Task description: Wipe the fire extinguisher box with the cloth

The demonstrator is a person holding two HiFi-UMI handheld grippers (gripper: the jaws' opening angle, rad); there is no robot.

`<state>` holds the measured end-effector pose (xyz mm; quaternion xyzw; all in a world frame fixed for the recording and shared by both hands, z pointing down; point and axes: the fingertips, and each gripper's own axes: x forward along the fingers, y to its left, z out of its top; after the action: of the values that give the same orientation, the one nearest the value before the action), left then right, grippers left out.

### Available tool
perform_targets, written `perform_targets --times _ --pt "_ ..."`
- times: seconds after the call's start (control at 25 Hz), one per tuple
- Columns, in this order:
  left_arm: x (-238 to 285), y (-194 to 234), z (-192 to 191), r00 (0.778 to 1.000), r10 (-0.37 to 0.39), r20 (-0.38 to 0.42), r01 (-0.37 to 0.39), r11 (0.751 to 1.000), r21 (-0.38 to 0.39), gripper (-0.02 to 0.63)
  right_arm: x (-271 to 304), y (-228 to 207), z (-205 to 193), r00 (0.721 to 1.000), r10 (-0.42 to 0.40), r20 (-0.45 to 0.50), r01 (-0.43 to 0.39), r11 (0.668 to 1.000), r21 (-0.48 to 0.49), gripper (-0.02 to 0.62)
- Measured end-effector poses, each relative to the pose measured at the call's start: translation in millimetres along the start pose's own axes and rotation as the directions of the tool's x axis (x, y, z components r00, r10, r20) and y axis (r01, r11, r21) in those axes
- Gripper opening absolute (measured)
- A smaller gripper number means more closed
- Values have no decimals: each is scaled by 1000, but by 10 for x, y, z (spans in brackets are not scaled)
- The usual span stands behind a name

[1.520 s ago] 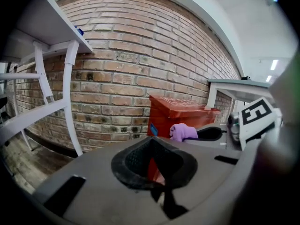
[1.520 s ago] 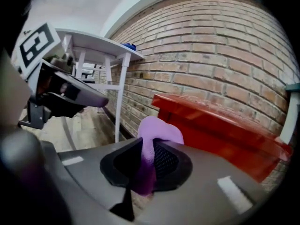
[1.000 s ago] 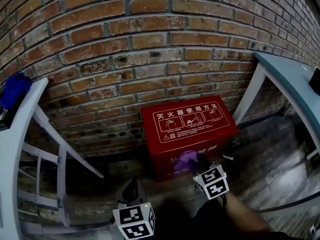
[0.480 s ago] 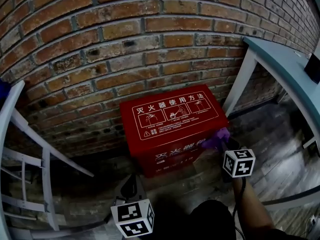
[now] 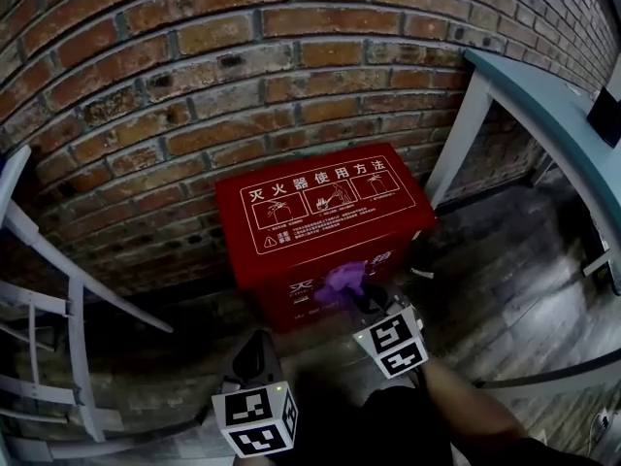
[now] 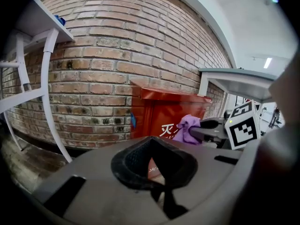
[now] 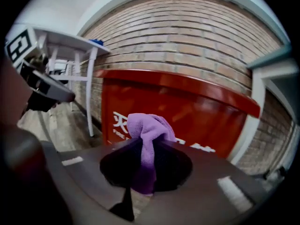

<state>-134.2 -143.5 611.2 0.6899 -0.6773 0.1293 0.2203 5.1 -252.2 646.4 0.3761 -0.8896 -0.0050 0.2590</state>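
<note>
A red fire extinguisher box point(image 5: 325, 212) with white print on its lid stands on the floor against the brick wall. My right gripper point(image 5: 353, 293) is shut on a bunched purple cloth point(image 5: 342, 281), which it holds against the middle of the box's front face. The right gripper view has the cloth point(image 7: 146, 135) sticking out of the jaws, right in front of the red front panel point(image 7: 187, 107). My left gripper point(image 5: 255, 354) hangs lower left of the box, apart from it, its jaws shut and empty. The box point(image 6: 178, 111) and cloth point(image 6: 187, 128) appear ahead in its view.
The brick wall point(image 5: 194, 66) rises right behind the box. A white table frame point(image 5: 78, 357) stands at the left. At the right, a blue-grey table top point(image 5: 529, 105) rests on a white leg point(image 5: 454, 144) close to the box. The floor is dark wood planks point(image 5: 505, 289).
The right gripper carried the cloth from mid-front to the box's right front corner, then back left to the middle of the front face. The left gripper has stayed low.
</note>
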Motion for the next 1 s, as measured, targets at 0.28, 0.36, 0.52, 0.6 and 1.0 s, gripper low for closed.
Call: perform_targets --times 0.28,0.36,0.52,0.6,1.0 --pt "-283 282 -92 998 57 5 -57 998 -12 6 405 1119 342 981 193 -5 -190 961 -199 52" --pt "-364 424 -128 996 87 1 -87 996 -19 6 504 1319 342 974 226 -18 -225 958 -178 52" --pt "-463 676 -218 990 139 -11 -139 989 -48 6 668 1453 142 960 271 -64 -276 957 -93 52" --pt "-475 745 -275 988 156 -19 -157 986 -55 6 722 1407 -26 957 275 -89 -280 959 -52 54" --pt "-30 449 -358 996 83 -45 -83 996 -7 6 564 161 -834 994 38 -106 -26 993 112 57"
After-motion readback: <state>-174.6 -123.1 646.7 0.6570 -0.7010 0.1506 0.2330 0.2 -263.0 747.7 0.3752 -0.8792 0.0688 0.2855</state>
